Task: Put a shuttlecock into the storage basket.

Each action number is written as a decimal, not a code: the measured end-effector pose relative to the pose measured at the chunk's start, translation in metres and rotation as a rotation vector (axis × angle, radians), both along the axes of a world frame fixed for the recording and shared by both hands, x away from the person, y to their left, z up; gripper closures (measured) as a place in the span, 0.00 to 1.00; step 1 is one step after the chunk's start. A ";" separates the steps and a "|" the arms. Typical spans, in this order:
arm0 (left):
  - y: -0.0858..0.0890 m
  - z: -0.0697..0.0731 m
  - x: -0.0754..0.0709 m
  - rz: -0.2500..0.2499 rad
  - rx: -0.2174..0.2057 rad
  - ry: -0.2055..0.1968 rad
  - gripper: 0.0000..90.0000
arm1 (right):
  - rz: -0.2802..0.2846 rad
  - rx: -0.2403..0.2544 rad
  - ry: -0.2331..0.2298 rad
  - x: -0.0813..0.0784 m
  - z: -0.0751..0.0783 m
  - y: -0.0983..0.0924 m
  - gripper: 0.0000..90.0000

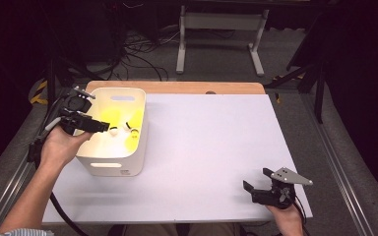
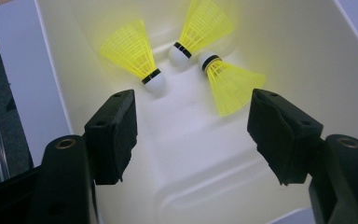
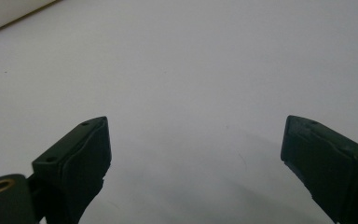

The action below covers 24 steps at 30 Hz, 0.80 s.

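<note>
A white plastic bin stands at the table's left side. Inside it lie three yellow shuttlecocks with white cork heads: one at the left, one at the top, one at the right. My left gripper hangs over the bin's left rim, pointing in, and in the left gripper view my left gripper is open above the bin floor with nothing between its jaws. My right gripper rests open near the table's front right corner, and in the right gripper view my right gripper holds nothing.
The white table top stretches between bin and right gripper, with a wooden strip along its far edge. Beyond it stand a grey metal frame and loose cables on the floor.
</note>
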State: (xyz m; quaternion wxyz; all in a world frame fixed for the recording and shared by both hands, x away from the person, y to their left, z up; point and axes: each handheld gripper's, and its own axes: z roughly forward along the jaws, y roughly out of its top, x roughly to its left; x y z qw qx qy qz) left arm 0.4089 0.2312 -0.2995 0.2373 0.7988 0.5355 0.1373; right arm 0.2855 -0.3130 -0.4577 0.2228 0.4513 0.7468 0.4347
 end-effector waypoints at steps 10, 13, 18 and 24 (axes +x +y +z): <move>0.006 0.000 0.001 0.011 -0.004 0.010 0.38 | 0.000 0.000 0.002 0.000 0.000 0.000 0.10; 0.010 0.000 0.002 0.021 -0.005 0.016 0.38 | 0.001 0.000 0.000 0.000 0.000 0.000 0.10; 0.013 -0.001 0.001 0.033 -0.008 0.019 0.38 | 0.001 0.001 0.000 0.000 0.000 0.000 0.10; 0.018 -0.001 0.001 0.041 -0.014 0.017 0.38 | -0.001 -0.003 0.002 0.000 0.000 0.000 0.10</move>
